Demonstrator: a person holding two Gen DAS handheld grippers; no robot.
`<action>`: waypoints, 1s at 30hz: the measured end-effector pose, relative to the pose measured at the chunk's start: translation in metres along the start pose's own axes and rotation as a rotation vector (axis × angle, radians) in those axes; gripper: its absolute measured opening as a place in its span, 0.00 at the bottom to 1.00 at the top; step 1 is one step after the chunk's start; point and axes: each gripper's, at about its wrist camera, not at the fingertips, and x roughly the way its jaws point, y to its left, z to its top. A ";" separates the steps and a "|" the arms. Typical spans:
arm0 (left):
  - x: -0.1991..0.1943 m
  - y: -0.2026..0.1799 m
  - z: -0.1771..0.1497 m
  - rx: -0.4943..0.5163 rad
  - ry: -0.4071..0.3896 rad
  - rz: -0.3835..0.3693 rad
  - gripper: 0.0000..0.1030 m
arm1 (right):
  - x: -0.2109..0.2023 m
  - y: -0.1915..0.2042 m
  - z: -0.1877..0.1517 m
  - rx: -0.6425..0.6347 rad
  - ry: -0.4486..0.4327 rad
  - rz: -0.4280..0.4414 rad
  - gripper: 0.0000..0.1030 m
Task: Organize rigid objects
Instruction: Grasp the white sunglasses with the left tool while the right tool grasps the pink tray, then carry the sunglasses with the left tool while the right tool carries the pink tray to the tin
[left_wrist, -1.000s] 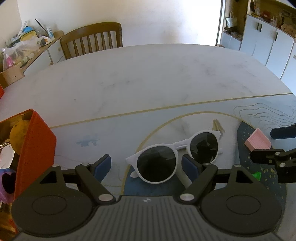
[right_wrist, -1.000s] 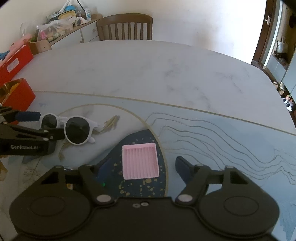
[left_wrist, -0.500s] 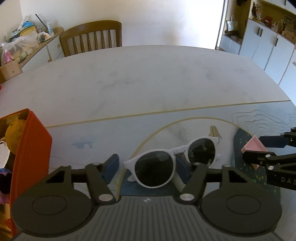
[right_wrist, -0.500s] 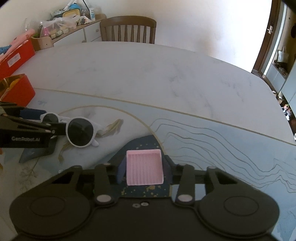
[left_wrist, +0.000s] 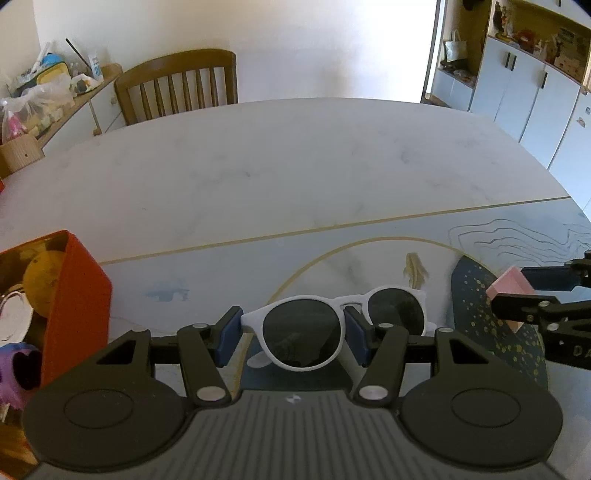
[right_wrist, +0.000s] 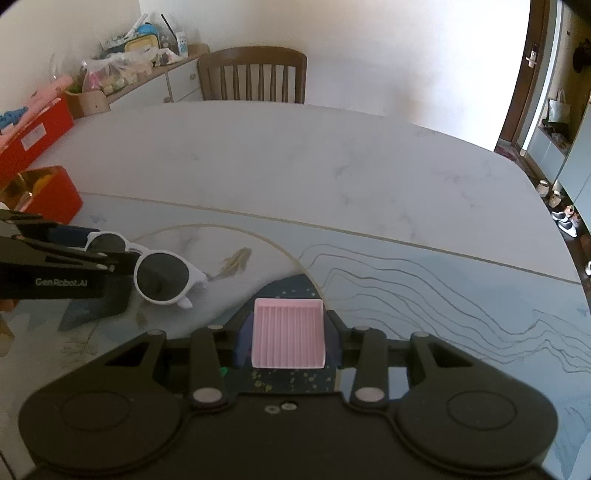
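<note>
The left gripper (left_wrist: 293, 334) clamps one round dark lens of the white-framed sunglasses (left_wrist: 334, 328) near the table (left_wrist: 295, 166) edge; right of it, the right gripper (right_wrist: 287, 341) pinches a ribbed pink square tray (right_wrist: 288, 338).

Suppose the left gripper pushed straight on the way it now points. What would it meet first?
Probably the table just beyond the sunglasses, since the left gripper, already shut on one lens, points steeply downward. Depth is hard to judge here.

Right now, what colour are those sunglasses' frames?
White, with dark lenses; the sunglasses show best from the left wrist.
</note>
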 end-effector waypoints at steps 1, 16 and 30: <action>-0.003 0.001 0.000 0.000 -0.001 0.001 0.57 | -0.003 0.000 -0.001 0.003 -0.003 0.003 0.39; -0.062 0.020 -0.002 -0.066 -0.059 -0.010 0.57 | -0.062 0.025 0.008 0.017 -0.060 0.087 0.39; -0.126 0.067 -0.007 -0.133 -0.134 -0.002 0.57 | -0.092 0.080 0.030 -0.018 -0.138 0.174 0.39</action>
